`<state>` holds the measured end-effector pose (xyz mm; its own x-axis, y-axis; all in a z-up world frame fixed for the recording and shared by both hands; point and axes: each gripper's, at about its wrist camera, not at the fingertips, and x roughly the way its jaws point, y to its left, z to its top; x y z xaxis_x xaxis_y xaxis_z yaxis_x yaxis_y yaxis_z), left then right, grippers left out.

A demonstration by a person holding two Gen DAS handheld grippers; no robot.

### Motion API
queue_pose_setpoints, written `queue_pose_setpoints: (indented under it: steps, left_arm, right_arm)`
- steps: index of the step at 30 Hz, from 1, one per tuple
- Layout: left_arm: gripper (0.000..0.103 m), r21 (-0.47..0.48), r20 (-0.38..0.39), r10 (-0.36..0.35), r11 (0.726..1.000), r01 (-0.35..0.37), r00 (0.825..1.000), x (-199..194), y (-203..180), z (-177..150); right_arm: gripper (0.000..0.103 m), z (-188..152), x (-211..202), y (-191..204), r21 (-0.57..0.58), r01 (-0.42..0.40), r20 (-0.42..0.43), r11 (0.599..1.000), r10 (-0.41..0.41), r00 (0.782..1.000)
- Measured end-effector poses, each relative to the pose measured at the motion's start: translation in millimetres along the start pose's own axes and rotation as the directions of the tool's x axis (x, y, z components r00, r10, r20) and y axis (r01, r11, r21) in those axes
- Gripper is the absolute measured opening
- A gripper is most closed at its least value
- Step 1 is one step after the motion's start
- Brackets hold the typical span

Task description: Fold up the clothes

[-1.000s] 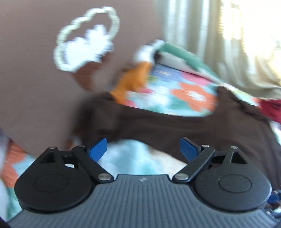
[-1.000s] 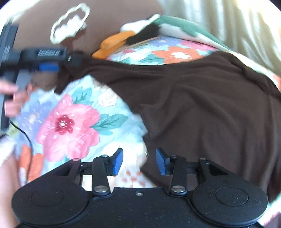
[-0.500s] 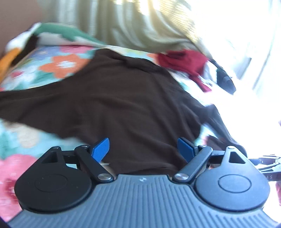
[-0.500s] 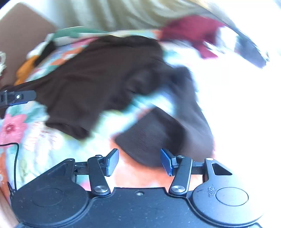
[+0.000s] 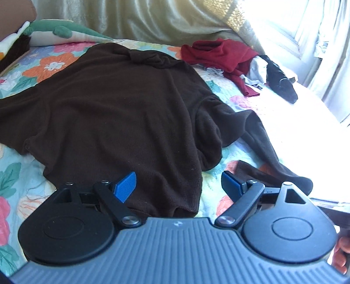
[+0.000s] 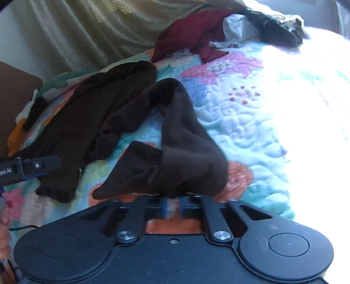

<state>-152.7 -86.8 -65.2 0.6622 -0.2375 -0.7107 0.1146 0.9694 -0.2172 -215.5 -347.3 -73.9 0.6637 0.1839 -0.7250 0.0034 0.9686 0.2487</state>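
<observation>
Lying spread across a floral quilt [image 5: 54, 65], a dark brown sweater [image 5: 113, 104] runs lengthwise from its collar, near the pale curtain [image 5: 142, 19], to its hem just in front of the left gripper [image 5: 178, 184], whose blue-padded fingers [image 5: 125, 185] stand wide apart, holding nothing. One sleeve [image 6: 183, 139] trails off the sweater's side to the right gripper [image 6: 171, 206], its fingers pressed nearly together on the cuff, which drapes over them. Beyond the sweater's collar end, a red garment [image 5: 221, 54] and a black garment [image 5: 280, 80] lie crumpled on the quilt. Partial lettering on the left gripper's side, seen from the right wrist, is too cropped to read.
</observation>
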Motion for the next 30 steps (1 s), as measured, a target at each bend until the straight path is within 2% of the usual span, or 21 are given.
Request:
queue_pose_setpoints:
  steps: [2,3,7,9,12,13,16,17,19,20,22,24,25,26,28,30]
  left_arm:
    - [0.085,0.014,-0.003,0.030,0.999,-0.030,1.000,1,0,1]
    - [0.085,0.020,-0.004,0.045,0.999,-0.045,0.999,1,0,2]
    - [0.085,0.012,-0.008,0.070,0.997,-0.070,0.997,2,6,4]
    - [0.085,0.003,-0.011,0.083,0.997,-0.083,0.997,2,9,5]
    - [0.085,-0.009,-0.015,0.107,0.994,-0.108,0.994,2,12,5]
    - [0.085,-0.015,-0.017,0.115,0.993,-0.115,0.993,2,14,5]
    - [0.085,-0.020,-0.017,0.143,0.990,-0.143,0.990,0,19,3]
    - [0.085,-0.022,-0.017,0.149,0.988,-0.150,0.989,0,21,3]
    - [0.085,-0.033,-0.016,0.149,0.988,-0.150,0.989,-1,24,3]
    - [0.085,-0.036,-0.009,0.144,0.989,-0.144,0.990,-1,24,2]
    - [0.085,-0.034,0.012,0.126,0.992,-0.125,0.992,-1,24,3]
    - [0.085,-0.012,0.043,0.096,0.995,-0.095,0.994,0,17,6]
    - [0.085,0.011,0.061,0.078,0.997,-0.078,0.995,1,11,8]
    - [0.085,0.041,0.080,0.062,0.997,-0.066,0.995,1,4,11]
    - [0.074,0.123,0.113,0.039,0.991,-0.053,0.993,3,-15,17]
    - [0.071,0.207,0.135,0.019,0.977,-0.047,0.991,5,-35,23]
  right_arm:
    - [0.006,7,-16,-8,-0.090,0.110,0.080,0.990,-0.103,0.991]
    - [0.006,11,-26,-15,-0.120,0.180,0.124,0.976,-0.165,0.979]
    - [0.006,29,-63,-46,-0.176,0.424,0.272,0.889,-0.370,0.888]
    - [0.005,40,-75,-65,-0.145,0.473,0.311,0.869,-0.414,0.856]
    - [0.003,50,-89,-86,-0.101,0.561,0.368,0.822,-0.493,0.788]
    - [0.001,53,-90,-93,-0.092,0.581,0.377,0.809,-0.512,0.772]
    - [0.000,64,-85,-123,-0.044,0.624,0.374,0.780,-0.566,0.734]
    - [0.000,67,-83,-133,-0.028,0.625,0.367,0.780,-0.574,0.732]
    - [0.000,73,-81,-146,0.010,0.557,0.320,0.831,-0.530,0.785]
    - [0.006,76,-78,-149,0.025,0.509,0.301,0.860,-0.492,0.817]
    - [0.013,76,-69,-135,0.035,0.345,0.282,0.938,-0.340,0.897]
    - [0.028,73,-56,-117,0.039,0.145,0.239,0.989,-0.150,0.959]
    - [0.038,71,-42,-105,0.049,0.031,0.203,0.998,-0.041,0.978]
    - [0.044,68,-30,-93,0.067,-0.060,0.171,0.996,0.048,0.984]
    - [0.050,59,-8,-70,0.101,-0.202,0.123,0.974,0.189,0.974]
    - [0.060,55,13,-58,0.159,-0.255,0.102,0.954,0.241,0.965]
